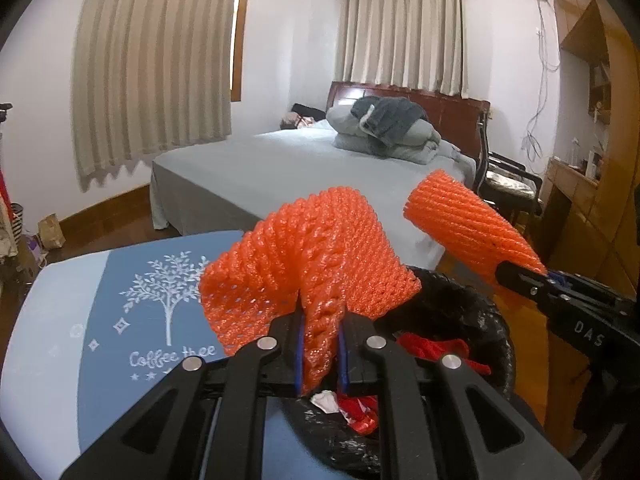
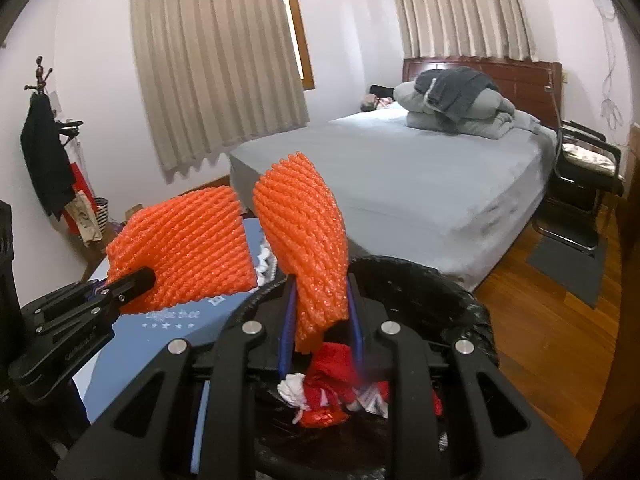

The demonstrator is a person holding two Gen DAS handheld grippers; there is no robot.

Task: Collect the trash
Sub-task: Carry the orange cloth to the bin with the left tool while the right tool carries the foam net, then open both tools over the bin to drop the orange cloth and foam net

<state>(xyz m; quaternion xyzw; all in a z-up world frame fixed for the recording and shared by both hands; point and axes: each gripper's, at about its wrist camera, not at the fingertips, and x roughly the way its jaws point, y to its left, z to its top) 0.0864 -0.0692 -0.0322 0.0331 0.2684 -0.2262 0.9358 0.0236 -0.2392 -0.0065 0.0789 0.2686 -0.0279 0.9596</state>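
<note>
My left gripper (image 1: pixel 320 346) is shut on an orange foam fruit net (image 1: pixel 308 256), held above the edge of a black-lined trash bin (image 1: pixel 472 312). My right gripper (image 2: pixel 322 320) is shut on a second orange foam net (image 2: pixel 304 232), held over the same bin (image 2: pixel 420 280). Each gripper shows in the other's view: the right one (image 1: pixel 516 276) with its net (image 1: pixel 464 224), the left one (image 2: pixel 132 280) with its net (image 2: pixel 184 248). Red and white wrappers (image 2: pixel 332 392) lie inside the bin.
A blue table with a white tree print (image 1: pixel 132 300) stands left of the bin. A grey bed (image 2: pixel 400 184) with folded bedding lies behind. A black chair (image 2: pixel 584 172) stands right of the bed. A coat rack (image 2: pixel 44 140) stands at the left wall. The floor is wood (image 2: pixel 540 320).
</note>
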